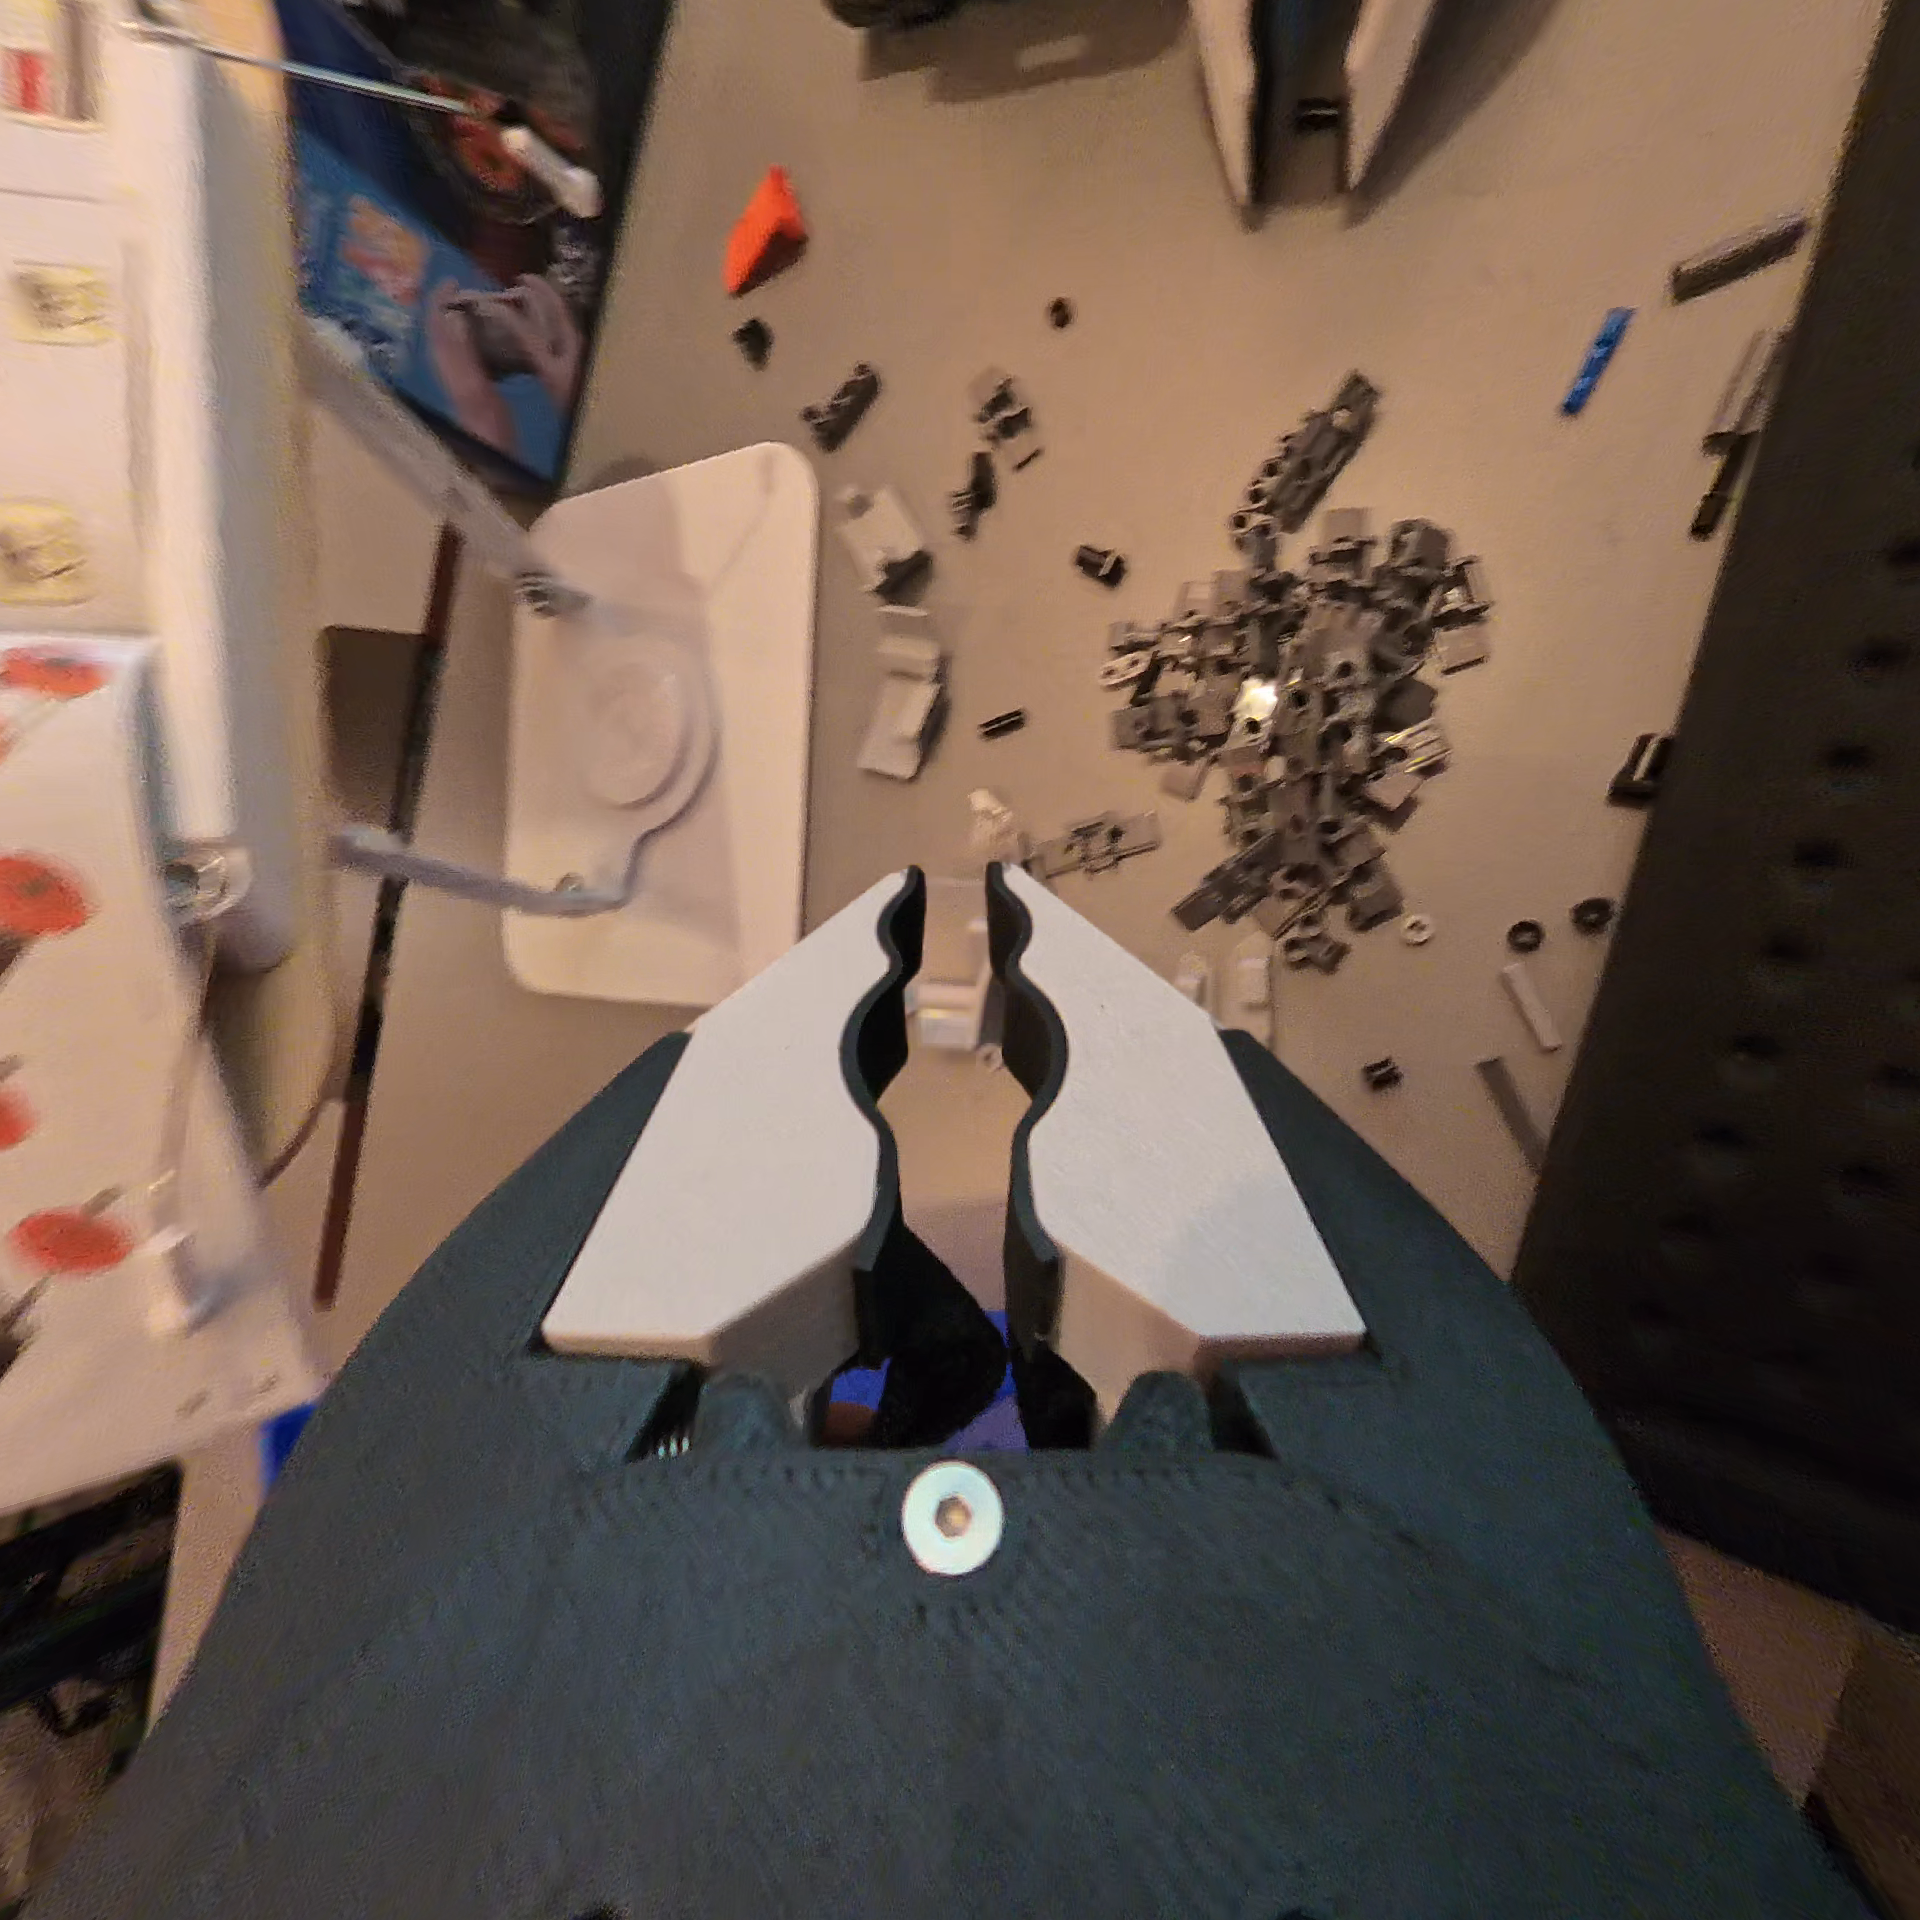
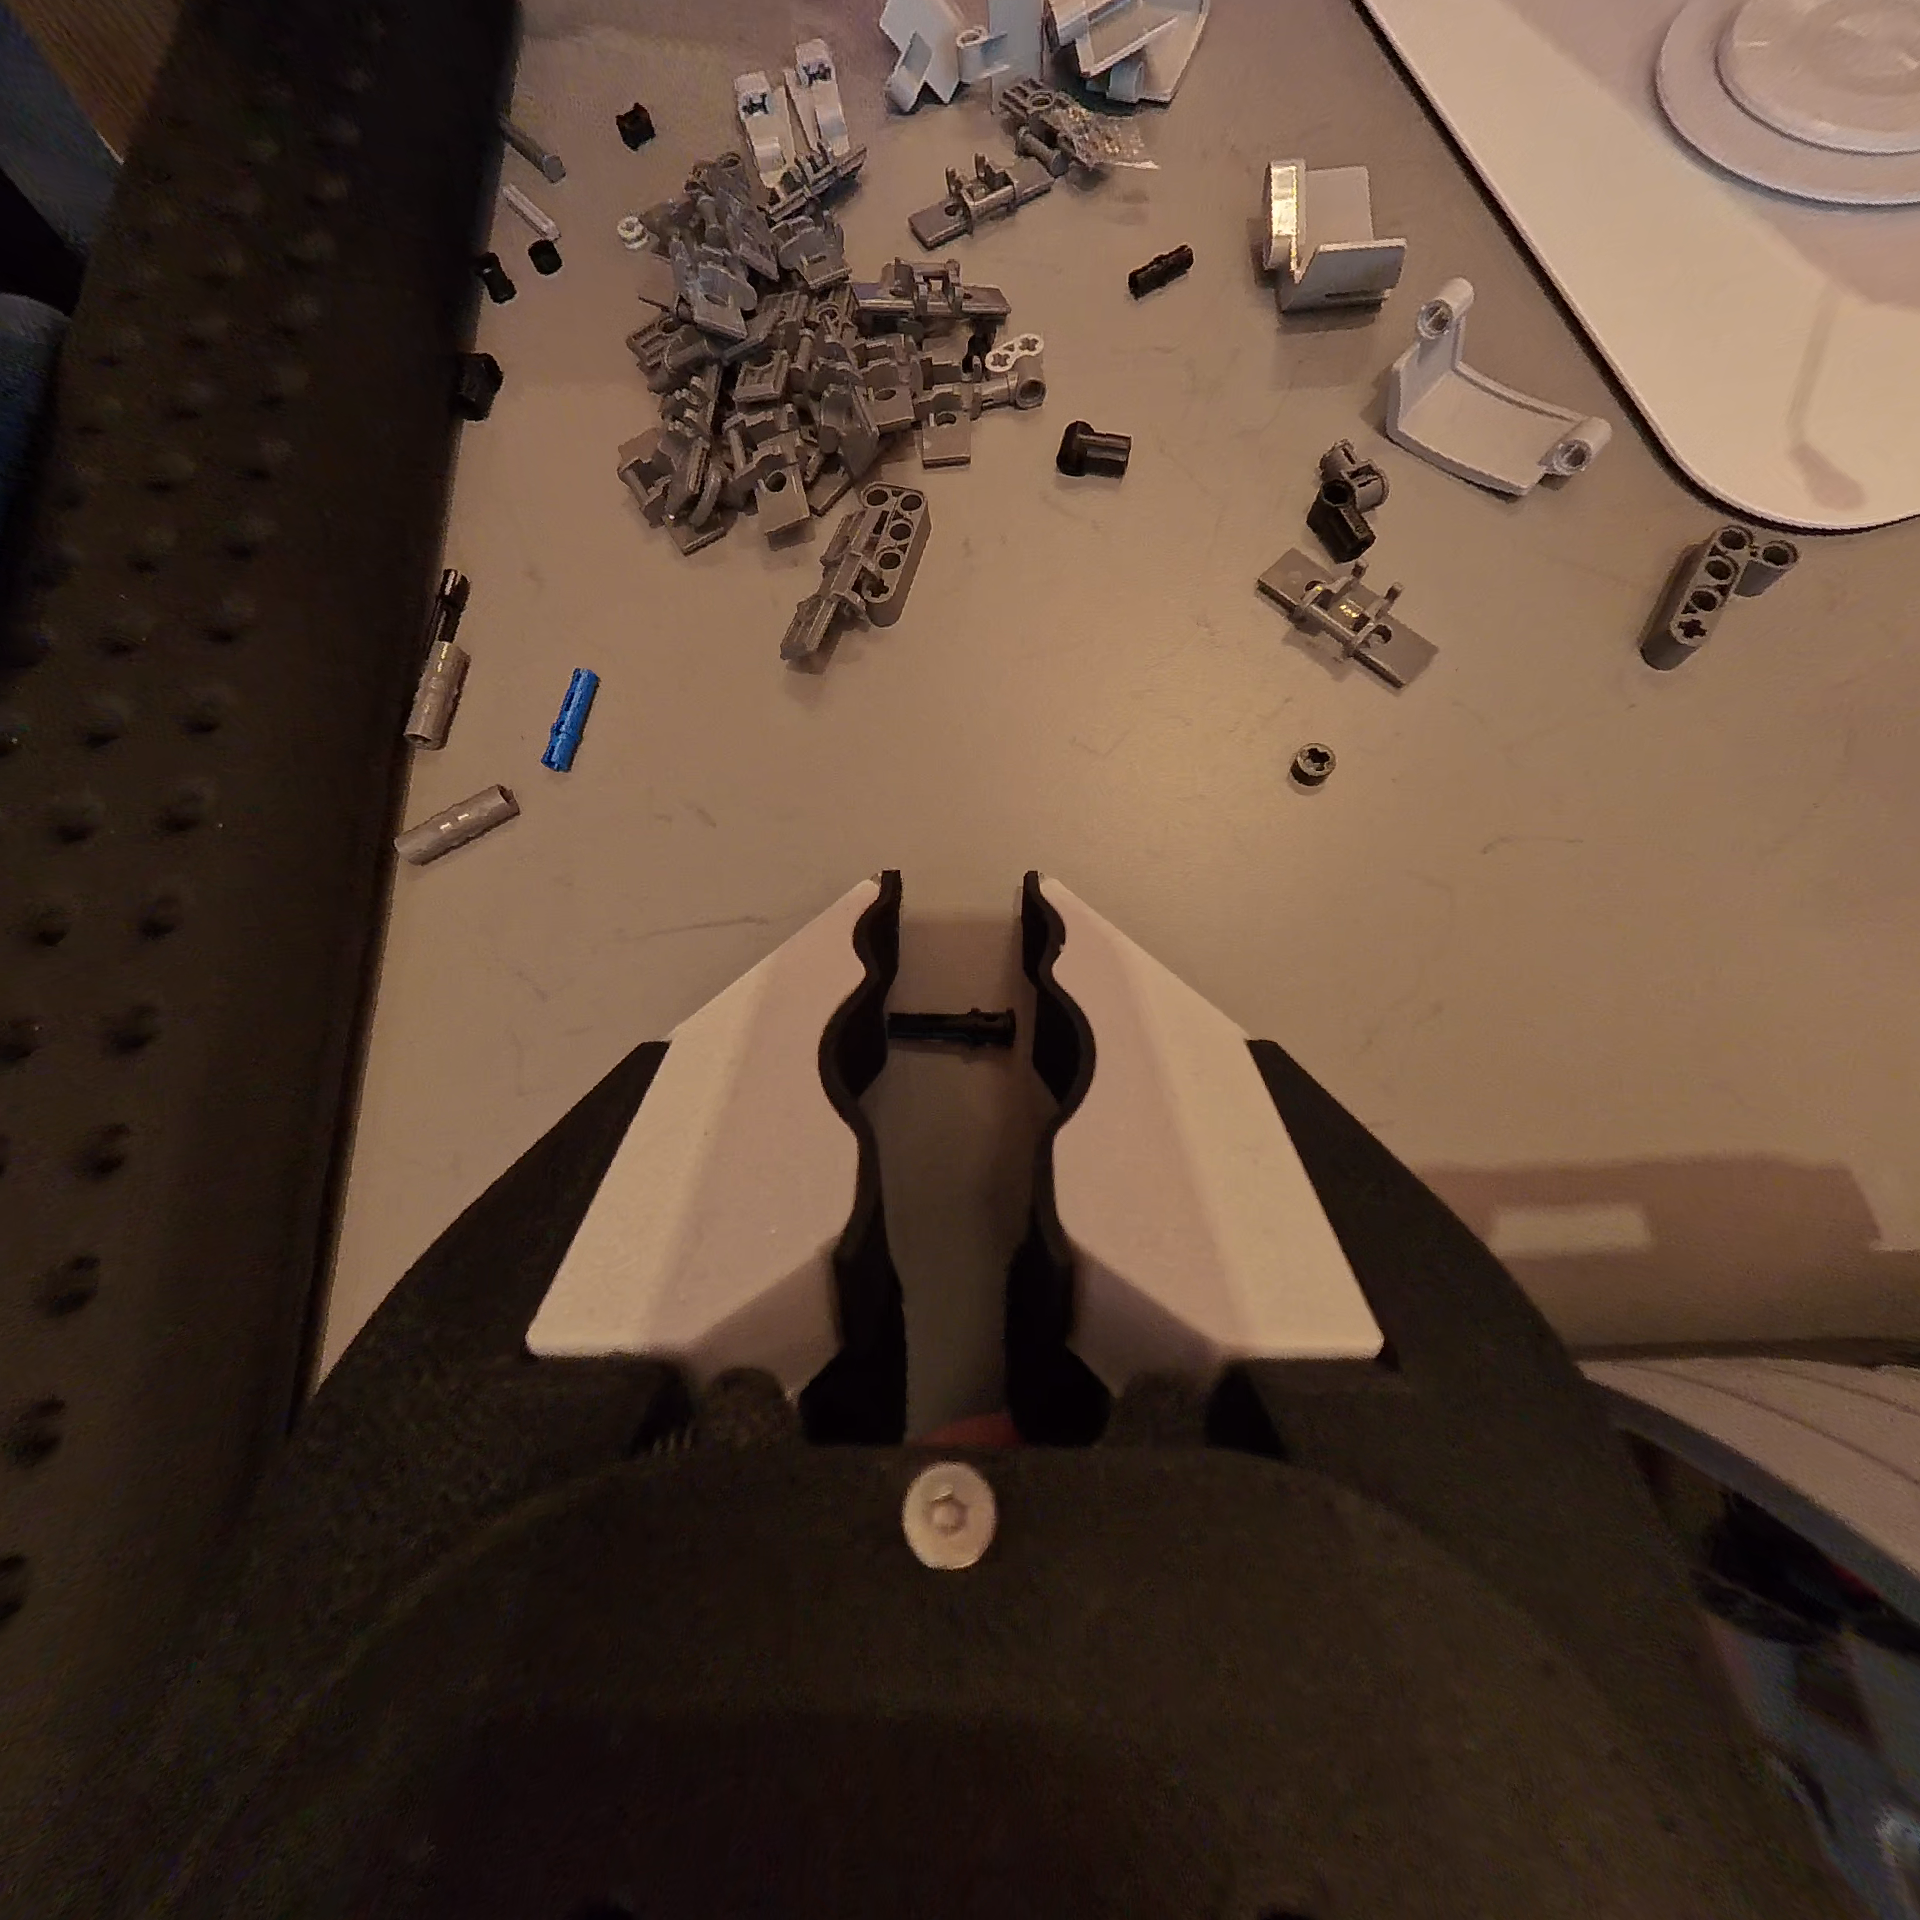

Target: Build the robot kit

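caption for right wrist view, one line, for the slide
Right claw, open, over a thin black pin on the tan table, with a pile of grey building pieces ahead.

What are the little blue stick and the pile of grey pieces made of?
The small blue peg looks like smooth moulded plastic: even bright colour, soft sheen, neat ridges. The heap of dark grey building pieces also looks like hard plastic, matte to slightly glossy, with crisp moulded holes and clips. Neither shows the bright shine of metal, though the dim light leaves that open.
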A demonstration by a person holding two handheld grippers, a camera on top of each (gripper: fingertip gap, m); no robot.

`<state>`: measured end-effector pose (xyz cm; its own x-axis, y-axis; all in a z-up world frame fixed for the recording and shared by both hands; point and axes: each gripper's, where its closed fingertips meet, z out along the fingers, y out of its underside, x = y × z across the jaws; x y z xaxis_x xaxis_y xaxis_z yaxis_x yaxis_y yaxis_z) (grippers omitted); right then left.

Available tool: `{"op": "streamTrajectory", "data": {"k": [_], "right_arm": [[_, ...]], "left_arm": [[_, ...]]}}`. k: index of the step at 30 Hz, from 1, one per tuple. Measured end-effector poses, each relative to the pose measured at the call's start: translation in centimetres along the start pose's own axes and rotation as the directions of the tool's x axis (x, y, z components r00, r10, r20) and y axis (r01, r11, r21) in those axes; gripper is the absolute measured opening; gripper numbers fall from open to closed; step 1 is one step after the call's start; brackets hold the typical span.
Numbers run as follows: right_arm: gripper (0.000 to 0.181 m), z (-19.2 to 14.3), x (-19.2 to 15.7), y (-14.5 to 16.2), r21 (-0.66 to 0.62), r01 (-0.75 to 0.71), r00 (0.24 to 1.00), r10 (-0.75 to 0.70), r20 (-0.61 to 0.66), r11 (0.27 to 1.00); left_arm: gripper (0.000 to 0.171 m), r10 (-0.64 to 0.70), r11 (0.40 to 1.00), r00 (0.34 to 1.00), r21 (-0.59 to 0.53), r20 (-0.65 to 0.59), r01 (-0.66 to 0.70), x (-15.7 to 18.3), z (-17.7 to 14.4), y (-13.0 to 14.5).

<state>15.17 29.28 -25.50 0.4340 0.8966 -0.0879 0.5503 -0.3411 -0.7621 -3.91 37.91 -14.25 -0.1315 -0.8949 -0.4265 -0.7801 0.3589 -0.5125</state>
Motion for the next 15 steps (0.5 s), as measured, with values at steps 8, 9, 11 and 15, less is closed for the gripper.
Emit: {"op": "streamTrajectory", "data": {"k": [8,9,11,15], "right_arm": [[0.022,0.0,-0.1,0.0,-0.001,0.009,1.0,-0.009,-0.003,1.0],[0.022,0.0,-0.1,0.0,0.0,0.008,1.0,-0.008,-0.003,1.0],[0.022,0.0,-0.1,0.0,-0.001,0.007,1.0,-0.007,-0.001,1.0],[0.022,0.0,0.0,0.0,0.0,0.005,1.0,-0.005,-0.001,1.0]], "left_arm": [[0.012,-0.1,0.985,0.978,-0.121,0.185,0.124,-7.5,-5.4,6.2],[0.012,-0.114,0.981,0.972,-0.131,0.207,0.143,-8.2,-5.9,7.2],[0.012,-0.145,0.971,0.963,-0.152,0.226,0.182,-9.4,-6.6,9.1],[0.012,-0.187,0.944,0.943,-0.214,0.277,0.25,-11.6,-8.0,13.3]]}}
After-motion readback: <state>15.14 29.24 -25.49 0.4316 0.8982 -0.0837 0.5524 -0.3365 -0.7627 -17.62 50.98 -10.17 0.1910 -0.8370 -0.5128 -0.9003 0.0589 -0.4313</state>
